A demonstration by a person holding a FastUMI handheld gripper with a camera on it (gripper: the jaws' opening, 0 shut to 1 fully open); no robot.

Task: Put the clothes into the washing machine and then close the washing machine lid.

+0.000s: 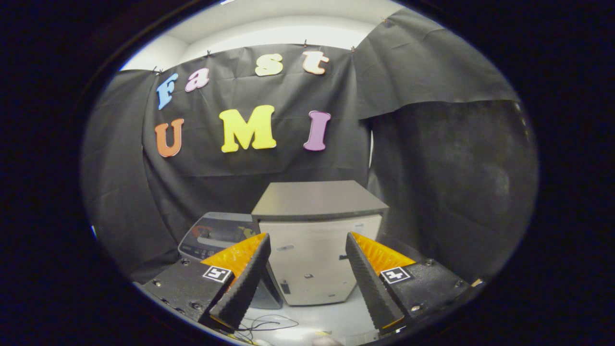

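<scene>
Washer [216, 238], grey w/ a control panel on top, sits low behind the left finger, just beside a pale cabinet [317, 240] w/ a dark flat top. Lid looks down; fits either pre-loading or done, can't tell which. Gripper [307, 276] splayed wide, holding nothing, fingers framing the cabinet front.

We see the grey top-loading washing machine with a dark control panel [217, 235] only in part: the gripper [307, 245] hides its lower front behind one spread finger, and the white box-shaped cabinet with a grey flat top [317, 250] covers its side. Its panel markings are too small to make out. Thin dark cables [266, 324] on the pale floor [317, 317] run out of sight below the fingers.
</scene>
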